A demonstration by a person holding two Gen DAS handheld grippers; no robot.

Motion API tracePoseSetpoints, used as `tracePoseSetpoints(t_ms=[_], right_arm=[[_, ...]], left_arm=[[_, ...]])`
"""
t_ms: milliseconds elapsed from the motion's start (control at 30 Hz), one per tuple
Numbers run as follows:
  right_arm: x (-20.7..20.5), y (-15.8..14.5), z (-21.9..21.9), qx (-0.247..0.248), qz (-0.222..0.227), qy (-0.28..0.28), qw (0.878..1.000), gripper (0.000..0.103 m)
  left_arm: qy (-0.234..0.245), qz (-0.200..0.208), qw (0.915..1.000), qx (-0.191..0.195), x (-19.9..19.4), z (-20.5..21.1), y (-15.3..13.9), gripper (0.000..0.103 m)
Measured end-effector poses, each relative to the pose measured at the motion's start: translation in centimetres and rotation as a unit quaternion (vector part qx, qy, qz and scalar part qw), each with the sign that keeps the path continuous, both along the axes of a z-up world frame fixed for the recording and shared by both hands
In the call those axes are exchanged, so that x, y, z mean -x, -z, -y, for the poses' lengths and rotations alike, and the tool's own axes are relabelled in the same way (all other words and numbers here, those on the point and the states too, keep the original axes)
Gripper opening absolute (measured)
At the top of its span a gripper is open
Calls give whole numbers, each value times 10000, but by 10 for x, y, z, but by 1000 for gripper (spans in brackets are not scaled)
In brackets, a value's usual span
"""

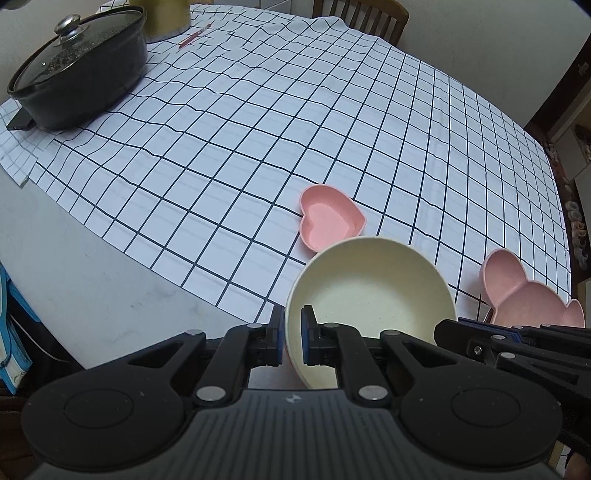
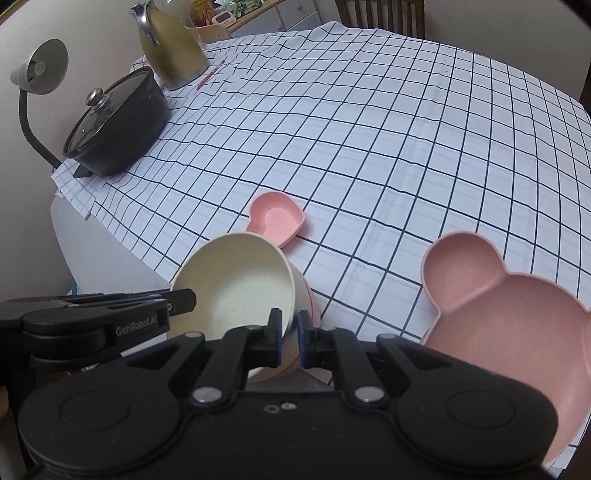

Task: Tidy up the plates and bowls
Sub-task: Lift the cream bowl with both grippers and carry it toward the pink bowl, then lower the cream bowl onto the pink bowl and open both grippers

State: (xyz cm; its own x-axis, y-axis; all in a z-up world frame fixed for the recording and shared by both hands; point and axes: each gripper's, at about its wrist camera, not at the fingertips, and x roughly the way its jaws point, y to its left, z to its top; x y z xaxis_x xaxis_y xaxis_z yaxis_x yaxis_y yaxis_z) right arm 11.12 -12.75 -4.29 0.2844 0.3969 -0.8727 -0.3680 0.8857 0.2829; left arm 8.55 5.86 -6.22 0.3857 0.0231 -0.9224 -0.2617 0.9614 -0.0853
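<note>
A cream bowl (image 1: 373,291) (image 2: 236,284) is tilted near the table's front edge. My left gripper (image 1: 293,338) is shut on its left rim. My right gripper (image 2: 290,339) is shut on the bowl's right rim; a pink bowl (image 2: 312,306) shows just under and behind the cream one. A pink heart-shaped dish (image 1: 328,218) (image 2: 277,218) lies on the cloth just beyond. A pink bear-shaped divided plate (image 1: 532,299) (image 2: 509,317) lies to the right.
A black lidded pot (image 1: 81,70) (image 2: 118,125) stands at the far left, with a gold jug (image 2: 170,48) and a red pen (image 1: 194,35) behind it. A grey desk lamp (image 2: 37,74) stands left of the pot. A wooden chair (image 1: 362,18) is beyond the table.
</note>
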Motion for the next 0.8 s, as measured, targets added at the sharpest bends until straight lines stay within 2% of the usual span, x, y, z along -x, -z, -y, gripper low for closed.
tracePoseSetpoints(t_ms=[267,500,700,800], right_arm=[[-1,-6,4,-34,28,28,10000,19],[-5,-21,8,-135,148,-46,9998,23],[-8,-35,12,-199,294,-117,9993,34],[-11,-41,12,-195,390,-134,9990,39]], left_arm=[[9,110,9999,-99,1,-1,-8,9],[41,348,9993,-163,4,-3,-25,9],[58,543,9983,-187,3,-1,-39,13],[21,582,9982,-149,-1,-4,-39,19]])
